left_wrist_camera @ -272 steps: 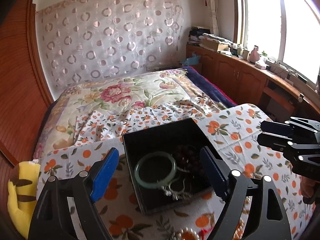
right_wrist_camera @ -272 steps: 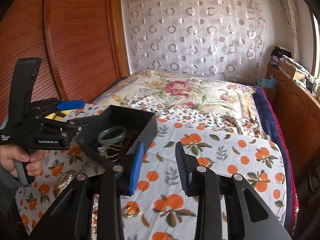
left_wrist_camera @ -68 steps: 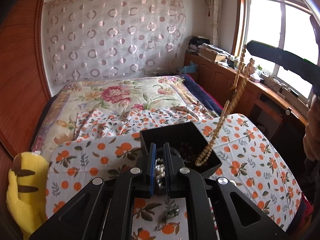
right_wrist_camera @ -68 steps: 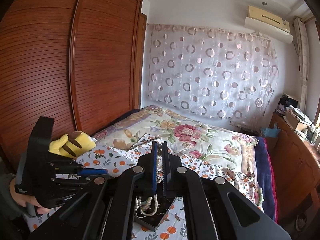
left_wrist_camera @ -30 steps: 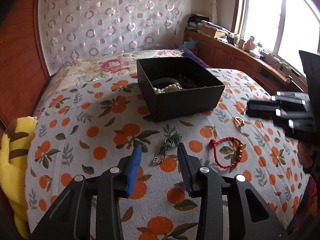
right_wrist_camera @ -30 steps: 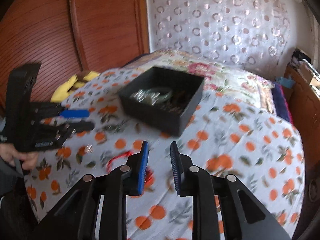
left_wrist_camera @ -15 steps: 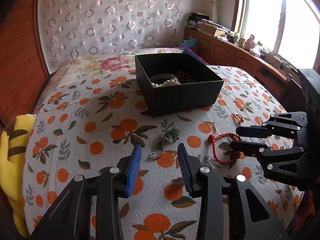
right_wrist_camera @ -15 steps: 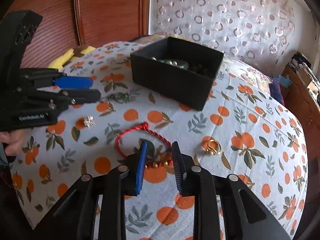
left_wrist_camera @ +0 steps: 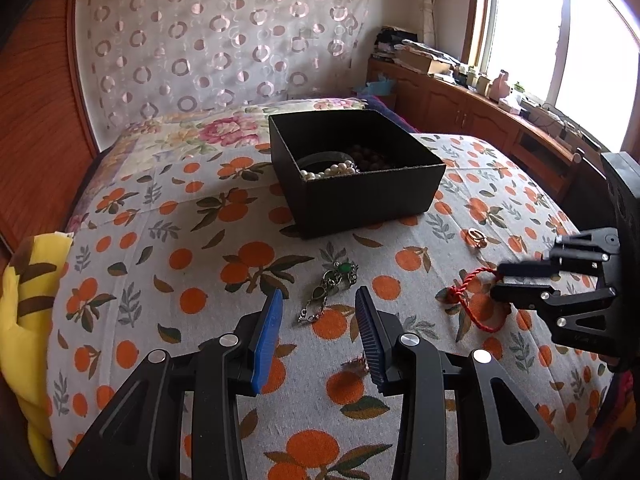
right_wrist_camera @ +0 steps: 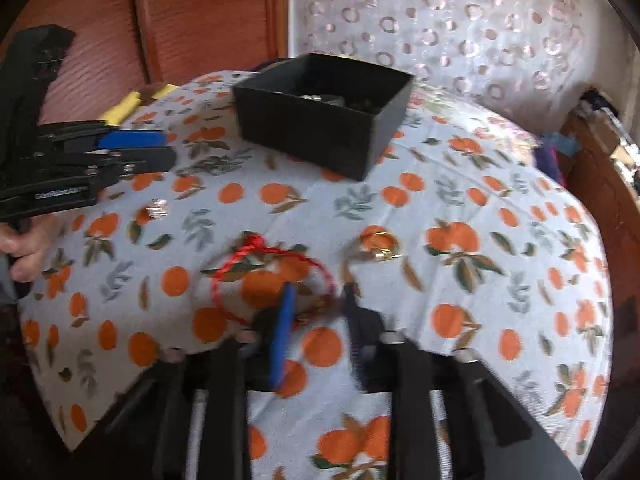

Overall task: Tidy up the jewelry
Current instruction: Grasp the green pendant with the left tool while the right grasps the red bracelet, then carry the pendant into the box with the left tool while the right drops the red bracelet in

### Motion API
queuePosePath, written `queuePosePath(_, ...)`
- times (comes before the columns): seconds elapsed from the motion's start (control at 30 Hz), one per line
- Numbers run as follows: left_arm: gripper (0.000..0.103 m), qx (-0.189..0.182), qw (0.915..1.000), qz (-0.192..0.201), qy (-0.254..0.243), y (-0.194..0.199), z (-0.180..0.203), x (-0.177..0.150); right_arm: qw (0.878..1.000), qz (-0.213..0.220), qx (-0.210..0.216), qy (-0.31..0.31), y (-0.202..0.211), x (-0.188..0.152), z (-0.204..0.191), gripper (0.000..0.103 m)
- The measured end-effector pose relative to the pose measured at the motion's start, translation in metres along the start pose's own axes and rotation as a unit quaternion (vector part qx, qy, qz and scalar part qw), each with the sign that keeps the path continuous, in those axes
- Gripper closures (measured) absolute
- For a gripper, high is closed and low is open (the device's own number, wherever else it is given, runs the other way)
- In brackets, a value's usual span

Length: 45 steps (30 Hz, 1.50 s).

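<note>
Yellow cushion (left_wrist_camera: 24, 320): far left, at the edge of the orange-print cloth (left_wrist_camera: 168, 240).

My left tongs (left_wrist_camera: 318, 312): jaws apart, holding nothing, low over the cloth just short of the green pendant chain (left_wrist_camera: 330, 286).

Black box (left_wrist_camera: 360, 196): behind the pendant, open-topped; pearls (left_wrist_camera: 330, 170), a green bangle and dark beads inside.

Small silver piece (right_wrist_camera: 157, 208): on the cloth near my left tongs.

Red cord bracelet (right_wrist_camera: 256, 264): flat on the cloth; my right tongs (right_wrist_camera: 318, 300), jaws apart, straddle its near side.

Gold ring (right_wrist_camera: 380, 246): just right of the bracelet.
</note>
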<state>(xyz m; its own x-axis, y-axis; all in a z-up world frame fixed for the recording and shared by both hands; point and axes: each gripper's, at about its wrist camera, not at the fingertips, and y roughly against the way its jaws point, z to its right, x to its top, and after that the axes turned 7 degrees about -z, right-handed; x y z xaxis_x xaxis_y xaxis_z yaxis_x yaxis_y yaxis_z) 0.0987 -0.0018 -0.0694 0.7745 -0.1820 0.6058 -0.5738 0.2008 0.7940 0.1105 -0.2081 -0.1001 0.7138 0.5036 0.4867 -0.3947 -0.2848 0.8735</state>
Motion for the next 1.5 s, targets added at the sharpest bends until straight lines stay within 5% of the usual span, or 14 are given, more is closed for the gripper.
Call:
queuePosePath(0.17,0.080,-0.014,0.9999,-0.009,0.003,-0.010,-0.005,0.010,1.000,0.014,0.000,0.002,0.002,-0.002,-0.002,0.086)
queuePosePath(0.77,0.081,-0.009,0.9970,-0.060,-0.047,-0.044,0.005,0.026,1.000,0.027,0.008,-0.003,0.003,-0.007,0.000,0.086)
queuePosePath(0.83,0.091,-0.007,0.9968,-0.059,-0.053,-0.045,0.008,0.026,1.000,0.027,0.008,-0.003,0.003,-0.007,0.000,0.086)
queuePosePath(0.93,0.093,-0.008,0.9969,-0.056,-0.054,-0.044,0.009,0.026,1.000,0.027,0.006,-0.002,0.003,-0.007,0.000,0.087)
queuePosePath(1.0,0.093,-0.003,0.9976,-0.047,-0.051,-0.040,0.010,0.024,1.000,0.027,0.009,0.000,0.003,-0.007,-0.001,0.094)
queuePosePath(1.5,0.093,-0.001,0.9985,0.043,-0.035,0.026,0.015,0.042,0.997,0.083,-0.003,0.009,0.036,0.018,0.001,0.095)
